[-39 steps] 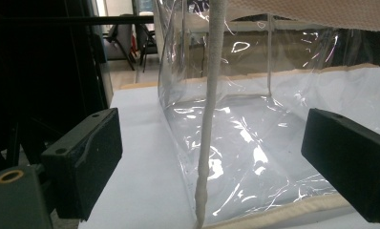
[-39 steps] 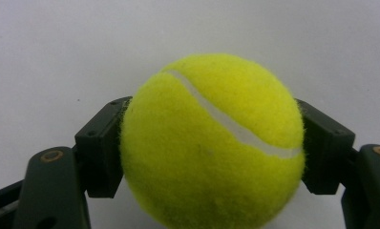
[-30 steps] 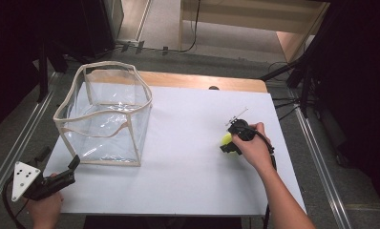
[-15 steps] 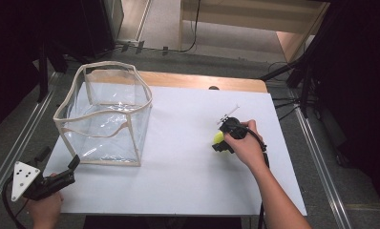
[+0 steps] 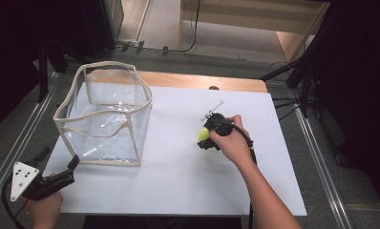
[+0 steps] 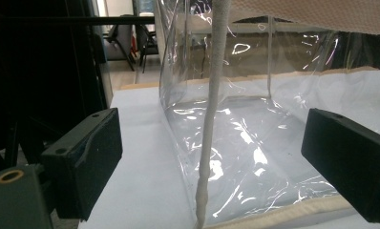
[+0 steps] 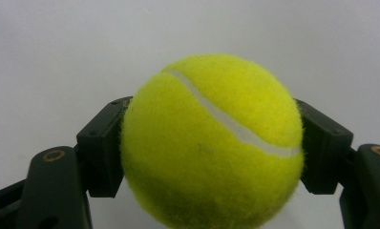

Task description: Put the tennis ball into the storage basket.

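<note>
Tennis ball [image 7: 212, 143] is pinched between jaws of right gripper [image 5: 205, 136], centre-right of frame. Left gripper [image 5: 71, 167], lower left, is held spread beside clear bag [image 5: 104, 114].

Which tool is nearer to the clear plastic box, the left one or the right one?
Left. The left tool sits just off the clear plastic box's near corner, open. The right tool is farther right on the white table, gripping a tennis ball.

The lower part of the tennis ball [image 7: 212, 143] is cut off by the bottom edge in the right gripper view. From above, the right gripper [image 5: 205, 136] is largely hidden under the hand [image 5: 231, 143].
</note>
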The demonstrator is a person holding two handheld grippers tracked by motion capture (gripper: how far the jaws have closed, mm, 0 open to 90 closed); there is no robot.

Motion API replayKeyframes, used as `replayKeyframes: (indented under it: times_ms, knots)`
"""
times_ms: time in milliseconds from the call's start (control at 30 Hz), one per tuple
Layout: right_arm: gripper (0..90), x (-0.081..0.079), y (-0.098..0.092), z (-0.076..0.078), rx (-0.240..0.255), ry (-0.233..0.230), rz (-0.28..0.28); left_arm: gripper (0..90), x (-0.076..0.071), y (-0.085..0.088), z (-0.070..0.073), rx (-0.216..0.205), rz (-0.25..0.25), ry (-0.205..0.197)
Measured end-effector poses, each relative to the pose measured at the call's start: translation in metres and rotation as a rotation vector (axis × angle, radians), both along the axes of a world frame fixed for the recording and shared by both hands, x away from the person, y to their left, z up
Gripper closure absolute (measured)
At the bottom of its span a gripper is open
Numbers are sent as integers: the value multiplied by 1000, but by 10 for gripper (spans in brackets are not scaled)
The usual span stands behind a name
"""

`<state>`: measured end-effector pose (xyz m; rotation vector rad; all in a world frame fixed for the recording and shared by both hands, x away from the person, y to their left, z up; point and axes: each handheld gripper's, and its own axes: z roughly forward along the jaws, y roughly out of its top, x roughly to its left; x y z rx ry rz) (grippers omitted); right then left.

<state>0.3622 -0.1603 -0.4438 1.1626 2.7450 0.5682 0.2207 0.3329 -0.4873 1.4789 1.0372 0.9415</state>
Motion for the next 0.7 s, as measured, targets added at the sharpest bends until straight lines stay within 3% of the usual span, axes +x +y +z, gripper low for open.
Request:
replayKeyframes:
  times_ms: [333,700]
  knots:
    - [236,0,32,11,-10,-6,59,69,0,1,0,-13,-2,2]
    - [236,1,55,15,20,7,105,69,0,2,0,-22,-5,1]
